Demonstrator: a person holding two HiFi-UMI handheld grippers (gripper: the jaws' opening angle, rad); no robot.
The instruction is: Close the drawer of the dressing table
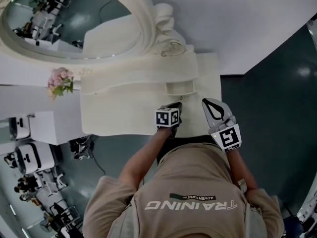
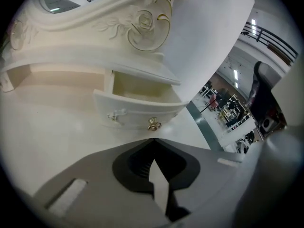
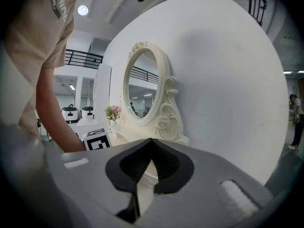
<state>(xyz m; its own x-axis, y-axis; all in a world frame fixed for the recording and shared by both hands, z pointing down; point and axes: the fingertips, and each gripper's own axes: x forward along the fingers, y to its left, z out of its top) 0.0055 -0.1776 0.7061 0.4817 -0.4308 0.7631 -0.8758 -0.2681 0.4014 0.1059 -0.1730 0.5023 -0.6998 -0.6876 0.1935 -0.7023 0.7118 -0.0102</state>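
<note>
Left gripper view — cream carved drawer is standing open at right edge of white dressing table; left gripper, right gripper — jaws pressing together, empty.

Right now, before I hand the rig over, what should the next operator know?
Left hand-held gripper: shut, empty, aimed at the drawer, apparently just short of its gold knob.
Right hand-held gripper: shut, empty, held off to the right.
The drawer stands pulled out at the right end of the dressing table.
Done: nothing closed yet.
Left to do: probably push the drawer front in until flush.
</note>
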